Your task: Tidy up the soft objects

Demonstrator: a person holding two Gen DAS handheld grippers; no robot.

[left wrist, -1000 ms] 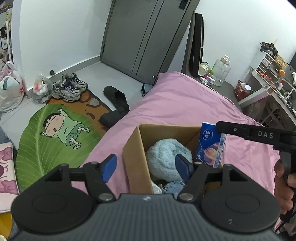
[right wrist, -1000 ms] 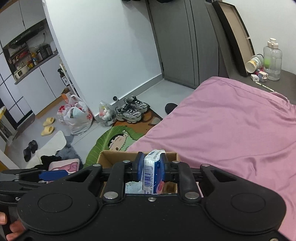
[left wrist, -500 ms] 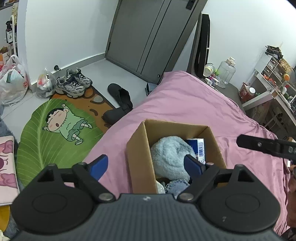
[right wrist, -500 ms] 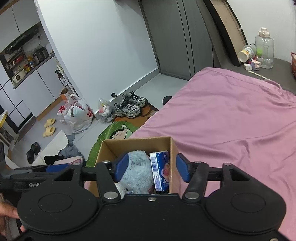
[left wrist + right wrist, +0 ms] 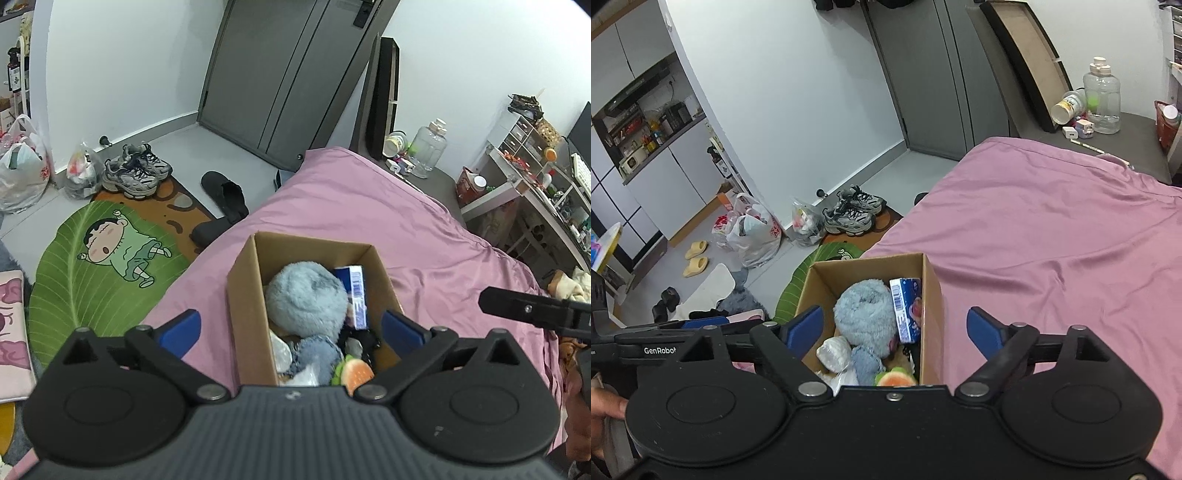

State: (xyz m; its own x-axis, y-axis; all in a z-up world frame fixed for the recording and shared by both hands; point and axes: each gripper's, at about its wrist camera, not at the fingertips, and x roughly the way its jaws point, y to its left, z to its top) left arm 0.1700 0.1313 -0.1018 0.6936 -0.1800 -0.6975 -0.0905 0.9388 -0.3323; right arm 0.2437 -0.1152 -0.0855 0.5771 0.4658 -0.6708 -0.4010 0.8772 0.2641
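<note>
Fingers of the left gripper [image 5: 291, 328] stand spread and are opening further, their blue pads [image 5: 181, 330] to either side of the cardboard box [image 5: 245, 295] with nothing pressed between them. The right gripper [image 5: 894, 328] is likewise parting its blue pads [image 5: 805, 328], which grip nothing; one is in front of the box's left wall, the other over the pink bedsheet [image 5: 1052, 240] to its right. Inside the open box lies a fluffy pale-blue plush [image 5: 306, 297], and wedged upright between it and the right-hand wall is a blue tissue pack [image 5: 356, 297] with its barcode showing. Nearer the cameras in the box sit a blue denim-like soft piece [image 5: 317, 354], a whitish soft lump [image 5: 834, 350] and a burger-shaped toy [image 5: 354, 371]. The box rests on the bed close to the edge. Beyond that edge, on the floor, is a green leaf-shaped rug [image 5: 103, 258] with a cartoon figure, a pair of grey sneakers [image 5: 136, 173] and white plastic bags [image 5: 753, 236]. A clear water jug [image 5: 1102, 98] stands on the dark stand past the far end of the bed.
</note>
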